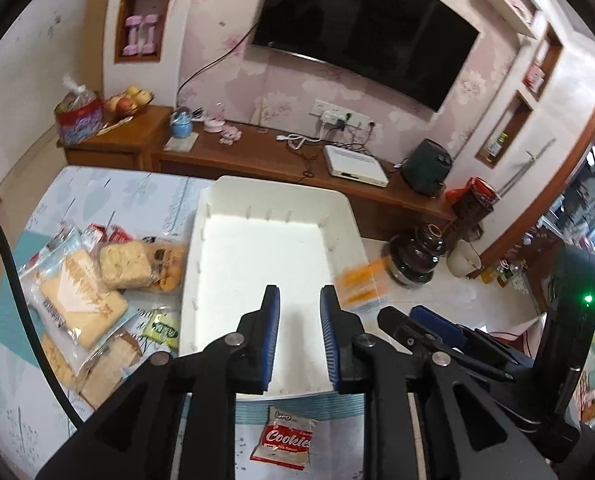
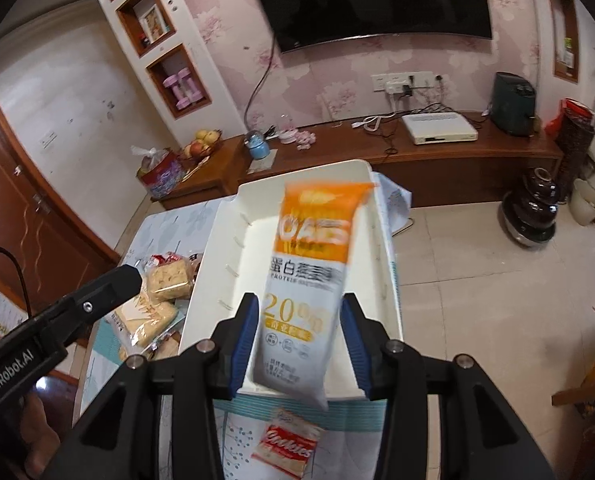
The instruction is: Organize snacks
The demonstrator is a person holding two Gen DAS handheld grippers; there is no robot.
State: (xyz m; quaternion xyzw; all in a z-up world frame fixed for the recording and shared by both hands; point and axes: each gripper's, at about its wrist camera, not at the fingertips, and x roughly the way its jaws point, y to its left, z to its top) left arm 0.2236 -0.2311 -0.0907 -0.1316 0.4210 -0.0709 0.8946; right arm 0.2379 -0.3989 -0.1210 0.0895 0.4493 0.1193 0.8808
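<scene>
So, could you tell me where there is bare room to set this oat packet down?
The white bin floor is wholly bare between its walls. The table left of it is crowded with snack packs; the Cookies packet lies on the strip before its near wall.

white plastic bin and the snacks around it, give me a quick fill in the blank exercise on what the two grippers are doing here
1. The right gripper holds an orange and white oat snack packet over the white plastic bin, whose inside is ____.
2. Between the blue pads of the left gripper there is ____.
3. The small red and white packet on the table in front of the bin reads ____.
4. The pile of clear-wrapped biscuit packs lies to the ____ of the bin in both views.

Missing words: empty; nothing; Cookies; left
</scene>
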